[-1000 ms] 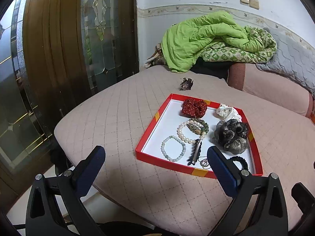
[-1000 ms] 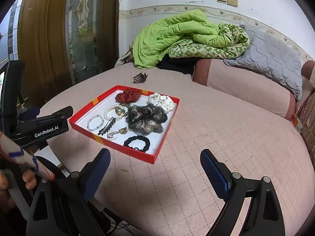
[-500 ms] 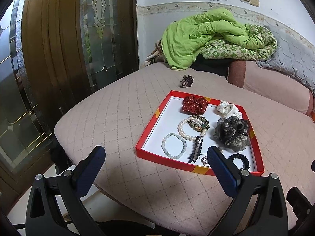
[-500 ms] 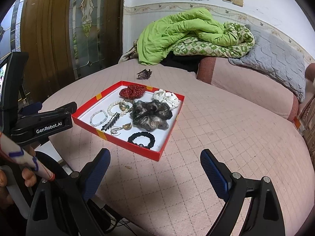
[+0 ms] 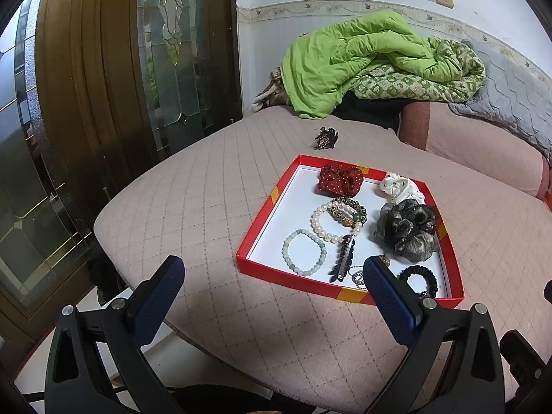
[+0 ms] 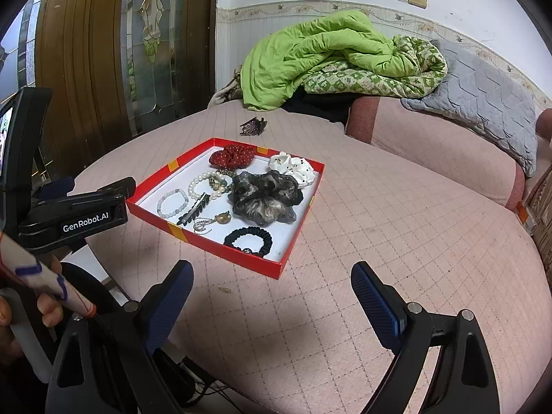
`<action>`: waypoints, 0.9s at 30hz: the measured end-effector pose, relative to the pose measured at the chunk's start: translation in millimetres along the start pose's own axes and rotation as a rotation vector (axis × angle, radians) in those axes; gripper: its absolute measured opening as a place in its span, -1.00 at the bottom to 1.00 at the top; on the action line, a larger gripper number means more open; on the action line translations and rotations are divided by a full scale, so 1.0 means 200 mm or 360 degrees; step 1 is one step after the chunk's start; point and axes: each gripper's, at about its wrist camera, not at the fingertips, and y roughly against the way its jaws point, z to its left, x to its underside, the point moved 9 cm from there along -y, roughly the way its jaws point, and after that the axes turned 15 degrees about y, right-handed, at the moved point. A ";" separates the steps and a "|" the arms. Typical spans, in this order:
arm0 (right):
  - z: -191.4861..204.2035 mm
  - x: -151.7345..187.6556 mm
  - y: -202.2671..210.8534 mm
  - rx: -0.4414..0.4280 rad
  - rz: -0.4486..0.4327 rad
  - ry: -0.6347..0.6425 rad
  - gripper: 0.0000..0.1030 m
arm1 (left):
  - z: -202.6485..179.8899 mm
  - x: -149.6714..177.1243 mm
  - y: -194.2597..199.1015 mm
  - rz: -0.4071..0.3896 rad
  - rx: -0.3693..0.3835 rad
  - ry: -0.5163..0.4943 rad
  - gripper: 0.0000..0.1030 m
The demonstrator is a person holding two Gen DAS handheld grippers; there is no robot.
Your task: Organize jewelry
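A red tray (image 5: 262, 214) (image 6: 151, 191) with a white floor lies on the pink quilted bed. In it are a red scrunchie (image 5: 339, 180), a white scrunchie (image 5: 402, 188), a grey-black scrunchie (image 5: 408, 229), a pearl bracelet (image 5: 322, 222), a pale bead bracelet (image 5: 303, 252), a dark hair clip (image 5: 343, 258) and a black hair tie (image 6: 248, 239). A dark claw clip (image 5: 325, 138) (image 6: 253, 126) lies on the bed beyond the tray. My left gripper (image 5: 272, 296) is open and empty, short of the tray's near edge. My right gripper (image 6: 272, 302) is open and empty, near the tray's corner.
A green quilt (image 5: 362, 58) and a grey quilted cover (image 6: 483, 96) are heaped at the back of the bed. A wooden door with glass panels (image 5: 120, 69) stands to the left. The bed's rounded edge (image 5: 114, 220) drops off at the left.
Both views have shifted a little, so the tray now sits slightly farther away and more to the right. Both grippers stay open and empty.
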 end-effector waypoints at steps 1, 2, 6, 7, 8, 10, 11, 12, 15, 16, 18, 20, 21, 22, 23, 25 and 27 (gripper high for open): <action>0.00 0.00 0.00 -0.0001 0.0001 0.0001 0.85 | 0.00 0.00 0.00 0.0001 -0.0001 0.0002 0.99; 0.00 0.00 0.00 -0.0001 0.0001 0.0002 0.85 | 0.00 0.00 0.00 0.0001 -0.0002 0.0000 0.99; 0.01 0.00 -0.01 -0.0003 0.0011 0.0005 0.85 | 0.00 0.00 0.00 0.0001 -0.0003 0.0005 0.99; 0.01 0.01 -0.01 -0.0004 0.0012 0.0006 0.85 | 0.00 0.00 0.00 0.0002 -0.0003 0.0005 0.99; 0.01 0.01 -0.01 -0.0005 0.0012 0.0006 0.85 | 0.00 0.00 0.00 0.0003 -0.0003 0.0006 0.99; 0.01 0.01 -0.01 -0.0006 0.0012 0.0008 0.85 | 0.00 0.00 0.00 0.0002 -0.0003 0.0004 0.99; 0.01 0.01 -0.01 -0.0004 0.0013 0.0007 0.85 | 0.00 0.00 0.00 0.0001 -0.0003 0.0004 0.99; 0.01 0.01 -0.01 -0.0004 0.0013 0.0007 0.85 | 0.00 0.00 0.00 0.0002 -0.0003 0.0003 0.99; 0.01 0.01 -0.01 -0.0005 0.0014 0.0007 0.85 | 0.00 0.00 0.00 0.0002 -0.0001 0.0003 0.99; 0.01 0.01 -0.01 -0.0004 0.0015 0.0007 0.85 | 0.00 0.00 0.00 0.0002 -0.0003 0.0003 0.99; 0.01 0.01 -0.02 -0.0005 0.0016 0.0008 0.85 | 0.00 0.00 0.00 0.0004 -0.0001 0.0004 0.99; 0.01 0.01 -0.02 -0.0005 0.0015 0.0008 0.85 | 0.00 0.00 0.00 0.0003 -0.0003 0.0004 0.99; 0.01 0.01 -0.02 -0.0004 0.0015 0.0008 0.85 | 0.00 0.00 0.00 0.0002 -0.0002 0.0003 0.99; 0.01 0.01 -0.02 -0.0004 0.0016 0.0009 0.85 | 0.00 0.00 0.00 0.0002 -0.0001 0.0002 0.99; 0.01 0.01 -0.02 -0.0007 0.0016 0.0007 0.85 | 0.00 0.00 0.00 0.0001 -0.0003 0.0002 0.99; 0.01 0.01 -0.02 -0.0005 0.0017 0.0008 0.85 | 0.00 0.00 0.00 0.0003 -0.0001 0.0003 0.99; 0.01 0.01 -0.02 -0.0008 0.0017 0.0007 0.85 | 0.00 0.00 0.00 0.0002 -0.0005 0.0003 0.99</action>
